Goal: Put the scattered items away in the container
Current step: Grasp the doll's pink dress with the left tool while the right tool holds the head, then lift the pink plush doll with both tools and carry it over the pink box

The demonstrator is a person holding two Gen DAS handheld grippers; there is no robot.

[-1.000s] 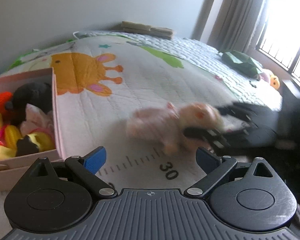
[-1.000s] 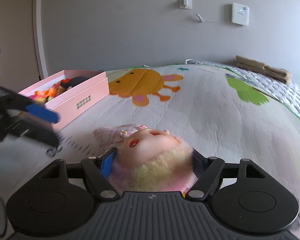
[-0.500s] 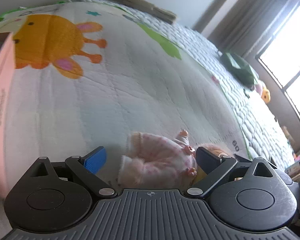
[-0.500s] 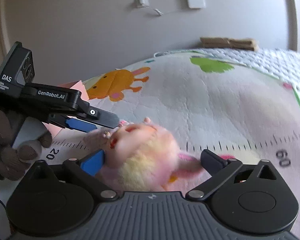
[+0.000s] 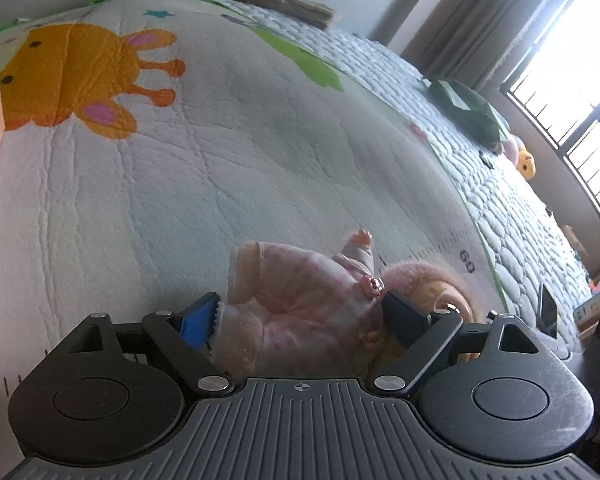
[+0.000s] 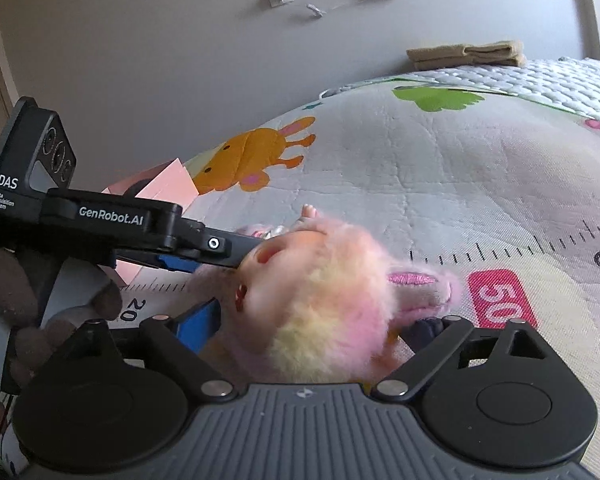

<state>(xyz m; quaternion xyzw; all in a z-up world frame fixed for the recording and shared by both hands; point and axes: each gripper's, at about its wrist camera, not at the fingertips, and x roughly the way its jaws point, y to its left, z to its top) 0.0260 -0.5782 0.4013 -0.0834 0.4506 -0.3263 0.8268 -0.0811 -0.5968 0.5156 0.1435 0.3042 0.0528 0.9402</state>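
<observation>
Since the previous frames the left tongs point(image 5: 304, 316) have closed in around the doll's point(image 5: 300, 300) body, low in the frame on the play mat point(image 5: 220, 168). The right tongs point(image 6: 320, 324) clasp its fuzzy head point(image 6: 320, 300). The pink box point(image 6: 168, 180) sits at middle left.

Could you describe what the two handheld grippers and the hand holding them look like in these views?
Both are matte black plastic with a ribbed grey base, two round pivot discs and silver rivets. The left gripper and right gripper each have jaws with one blue pad and one dark pad. From the right wrist view, the left one's side reads "GenRobot.AI" and "DAS" in white. A dark brown knit glove covers the hand.
</observation>
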